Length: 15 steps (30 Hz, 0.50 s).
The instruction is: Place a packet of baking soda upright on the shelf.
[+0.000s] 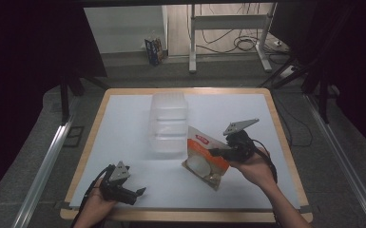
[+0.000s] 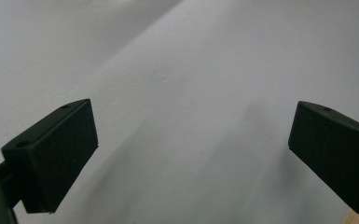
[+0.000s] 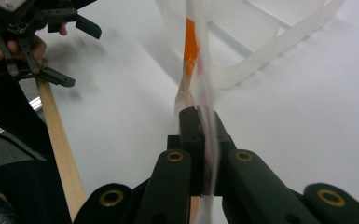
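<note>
Right gripper [image 1: 217, 153] is clenched on the bag [image 1: 205, 156], a clear snack bag with an orange-red label and pale round pieces inside. In the right gripper view the jaws are pressed together with the bag's [image 3: 196, 60] thin edge pinched between them, and the film rises straight up from the pads (blurred, so the print can't be read). In the high view the bag hangs tilted, its lower corner just above or on the table [image 1: 123, 123]; I can't tell which.

Landmark is the bin [image 1: 168, 122], a clear plastic box standing upright near the middle of the table. The bag is just beside the bin, on the near right of it, with its top corner close to the bin's near right corner; touching or not is unclear. The right gripper is right of the bin, held in the person's right hand [image 1: 254, 166].

Left gripper [image 1: 138, 192] is released, jaws wide apart, nothing between them. In the left gripper view the jaws frame bare white table [image 2: 191, 93]. It sits well apart from the bin, near and to the left of it, close to the table's front edge, held in the left hand [image 1: 97, 202]. The right gripper view shows it too, to the left of the bin [image 3: 261, 42].
</note>
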Tool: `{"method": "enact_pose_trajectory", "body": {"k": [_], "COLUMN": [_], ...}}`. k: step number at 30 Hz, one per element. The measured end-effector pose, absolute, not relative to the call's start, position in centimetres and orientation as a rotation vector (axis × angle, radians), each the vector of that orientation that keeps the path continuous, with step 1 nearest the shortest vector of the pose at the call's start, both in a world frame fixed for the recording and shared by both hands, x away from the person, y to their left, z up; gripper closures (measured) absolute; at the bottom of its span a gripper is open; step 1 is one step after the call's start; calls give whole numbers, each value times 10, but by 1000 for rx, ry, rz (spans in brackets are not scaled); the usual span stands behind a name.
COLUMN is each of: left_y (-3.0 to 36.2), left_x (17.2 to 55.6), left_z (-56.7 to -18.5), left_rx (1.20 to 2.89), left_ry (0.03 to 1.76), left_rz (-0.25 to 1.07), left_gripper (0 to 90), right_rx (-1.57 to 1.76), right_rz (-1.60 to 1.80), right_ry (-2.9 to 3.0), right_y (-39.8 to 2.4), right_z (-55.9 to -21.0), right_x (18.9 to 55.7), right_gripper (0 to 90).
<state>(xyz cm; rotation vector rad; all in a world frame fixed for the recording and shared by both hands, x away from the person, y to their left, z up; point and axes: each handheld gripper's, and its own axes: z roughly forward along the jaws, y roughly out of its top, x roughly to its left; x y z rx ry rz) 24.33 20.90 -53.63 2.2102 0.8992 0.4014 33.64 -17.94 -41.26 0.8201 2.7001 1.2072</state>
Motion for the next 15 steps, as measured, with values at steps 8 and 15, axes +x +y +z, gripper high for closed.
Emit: {"method": "enact_pose_trajectory", "body": {"k": [8, 15], "left_y": [209, 209], "left_x": [243, 243], "left_z": [-536, -536], "left_rx": [2210, 2211], "left_ry": [900, 898], "left_rz": [401, 400], "left_gripper": [13, 13], "right_rx": [816, 828], "right_rz": [1164, 1199], "right_ry": [2653, 2572], "right_y": [-185, -197], "right_z": [-401, -384], "right_x": [341, 350], "right_gripper": [893, 893]}}
